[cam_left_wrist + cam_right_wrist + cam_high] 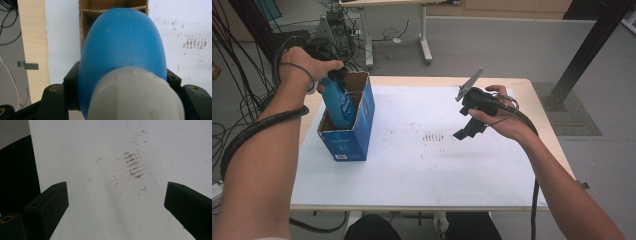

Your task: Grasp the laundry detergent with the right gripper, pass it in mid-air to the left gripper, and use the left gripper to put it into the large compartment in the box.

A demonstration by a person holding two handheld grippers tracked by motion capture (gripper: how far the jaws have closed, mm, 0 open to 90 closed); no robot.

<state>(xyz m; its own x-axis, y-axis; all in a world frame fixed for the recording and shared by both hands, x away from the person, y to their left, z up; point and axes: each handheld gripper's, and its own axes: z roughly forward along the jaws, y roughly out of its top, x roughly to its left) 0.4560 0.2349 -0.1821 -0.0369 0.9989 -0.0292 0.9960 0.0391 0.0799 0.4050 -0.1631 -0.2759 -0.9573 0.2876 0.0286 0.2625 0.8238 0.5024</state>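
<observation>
A blue plastic bottle (338,102) with a white cap (136,96) hangs partly inside an open blue cardboard box (353,130) at the table's left side. My left gripper (332,80) is shut on the bottle's neck from above; its black jaws press both sides of the bottle (125,42) in the left gripper view. The box's brown inner walls (86,15) show past the bottle. My right gripper (469,127) hovers over the middle right of the white sheet, jaws wide apart with nothing between them; its fingers (48,203) frame bare paper.
The white sheet (422,165) covers most of the light wooden table (532,95). A patch of reddish-brown marks (433,136) lies near the middle. Cables and equipment (332,30) crowd the floor behind the left side; a black post (592,45) stands at the right.
</observation>
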